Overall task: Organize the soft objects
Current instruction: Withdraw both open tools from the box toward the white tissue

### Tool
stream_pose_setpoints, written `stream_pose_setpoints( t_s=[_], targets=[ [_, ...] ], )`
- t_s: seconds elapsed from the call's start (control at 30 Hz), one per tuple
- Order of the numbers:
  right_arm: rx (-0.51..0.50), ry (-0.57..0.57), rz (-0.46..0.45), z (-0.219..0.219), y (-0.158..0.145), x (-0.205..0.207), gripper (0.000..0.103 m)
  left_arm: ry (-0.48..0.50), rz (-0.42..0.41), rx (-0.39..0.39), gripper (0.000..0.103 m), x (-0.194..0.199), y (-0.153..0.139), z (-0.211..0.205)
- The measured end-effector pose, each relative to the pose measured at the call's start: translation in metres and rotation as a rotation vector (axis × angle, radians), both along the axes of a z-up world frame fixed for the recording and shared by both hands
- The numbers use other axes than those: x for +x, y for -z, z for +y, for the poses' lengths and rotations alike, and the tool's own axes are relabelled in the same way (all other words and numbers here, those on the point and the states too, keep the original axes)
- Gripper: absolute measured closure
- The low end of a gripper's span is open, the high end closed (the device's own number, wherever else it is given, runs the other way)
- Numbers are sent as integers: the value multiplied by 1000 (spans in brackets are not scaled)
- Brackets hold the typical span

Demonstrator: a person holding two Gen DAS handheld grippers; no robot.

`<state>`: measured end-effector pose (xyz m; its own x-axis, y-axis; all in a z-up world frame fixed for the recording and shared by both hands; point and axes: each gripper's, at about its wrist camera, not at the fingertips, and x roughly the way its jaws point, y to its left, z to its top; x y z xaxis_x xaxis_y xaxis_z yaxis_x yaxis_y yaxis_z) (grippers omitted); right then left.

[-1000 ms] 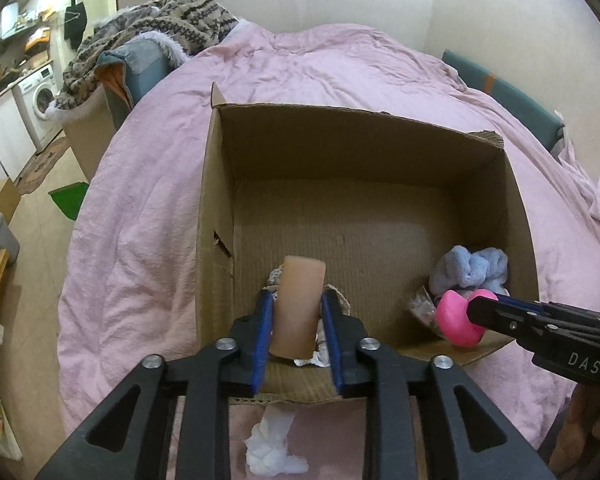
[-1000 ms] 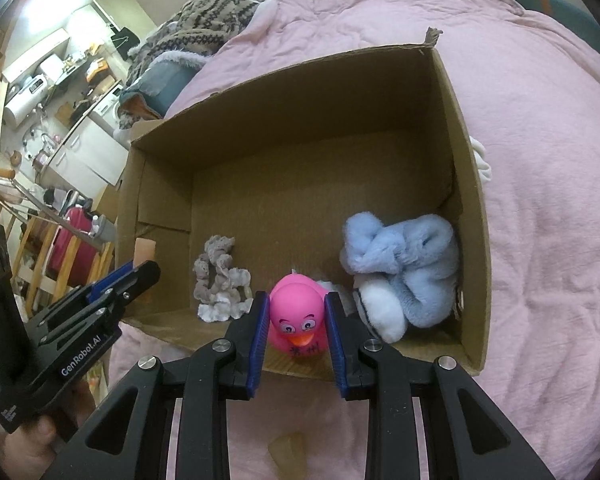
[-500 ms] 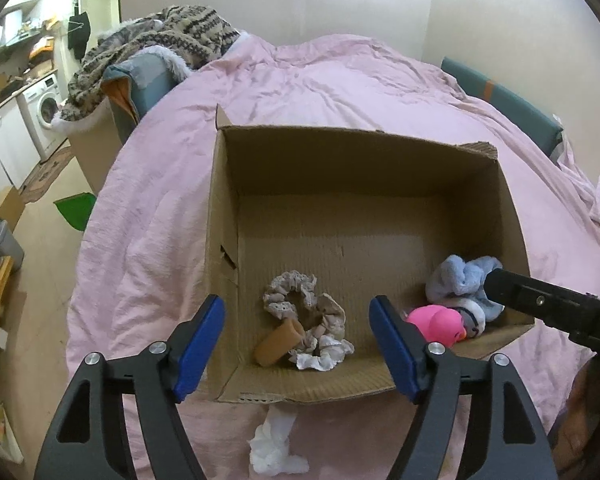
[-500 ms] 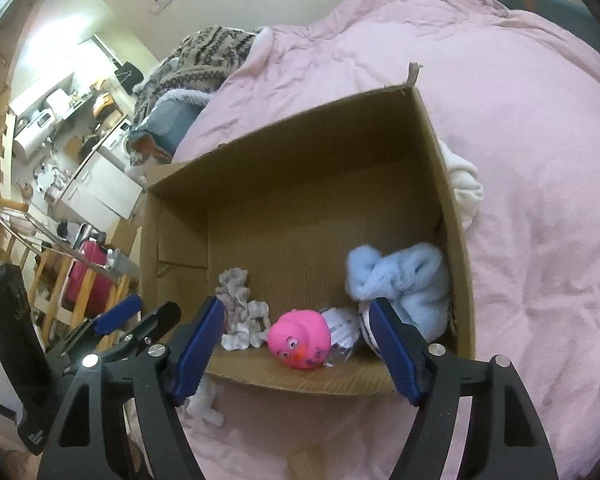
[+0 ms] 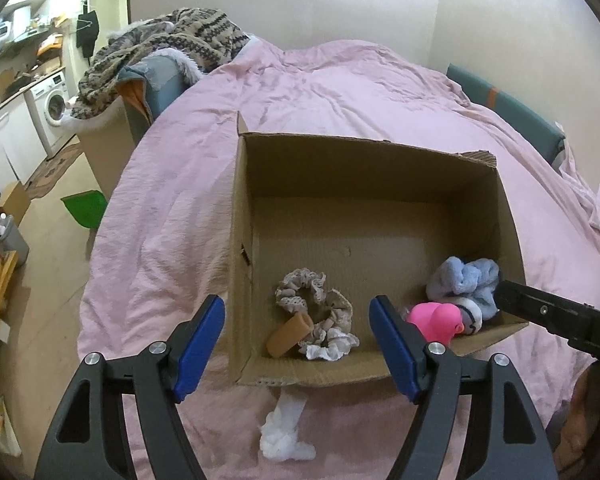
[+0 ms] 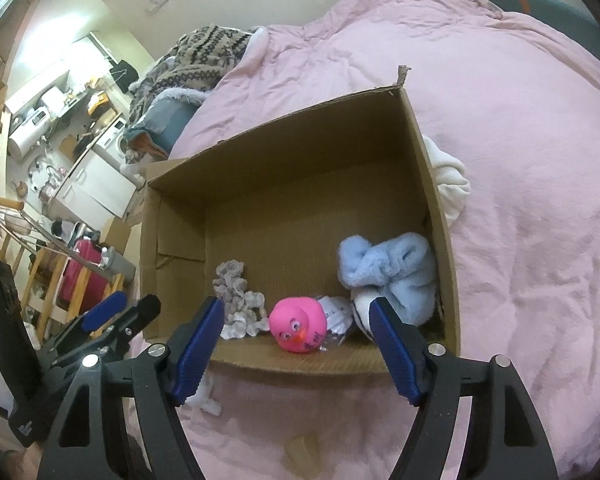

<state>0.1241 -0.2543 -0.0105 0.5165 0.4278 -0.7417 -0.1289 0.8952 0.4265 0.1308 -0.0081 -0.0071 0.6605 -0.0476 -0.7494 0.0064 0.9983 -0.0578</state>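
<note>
An open cardboard box (image 5: 364, 168) (image 6: 284, 152) sits on the pink bed. Inside lie a tan foam block (image 5: 289, 335), lace scrunchies (image 5: 316, 308) (image 6: 236, 304), a pink rubber duck (image 5: 436, 320) (image 6: 298, 322) and a light blue fluffy cloth (image 5: 466, 280) (image 6: 388, 268). My left gripper (image 5: 298, 348) is open and empty above the box's near edge. My right gripper (image 6: 298, 348) is open and empty, just in front of the duck. A white crumpled cloth (image 5: 284, 436) lies on the bed in front of the box.
A white cloth (image 6: 450, 180) lies on the pink duvet (image 5: 340, 80) by the box's right wall. A knitted blanket pile (image 5: 172, 44) sits at the bed's far left. Floor, a green bin (image 5: 85, 208) and a washing machine (image 5: 54, 108) are to the left.
Both grippers opened and pulled back. The left one let go of the tan foam block and the right one let go of the pink duck; both now lie in the box.
</note>
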Motion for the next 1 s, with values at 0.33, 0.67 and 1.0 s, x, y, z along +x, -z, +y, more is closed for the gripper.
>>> stream_pose_setpoints(
  t_s=[0.33, 0.67, 1.0],
  targets=[
    [19, 17, 17, -8, -5, -30, 24, -10, -1, 3, 31, -33, -9, 5],
    [-19, -4, 122, 3, 17, -56, 24, -23, 91, 14, 31, -61, 2, 4],
    [0, -58, 362, 16, 74, -52, 24, -94, 211, -23, 31, -68, 26, 20]
  ],
)
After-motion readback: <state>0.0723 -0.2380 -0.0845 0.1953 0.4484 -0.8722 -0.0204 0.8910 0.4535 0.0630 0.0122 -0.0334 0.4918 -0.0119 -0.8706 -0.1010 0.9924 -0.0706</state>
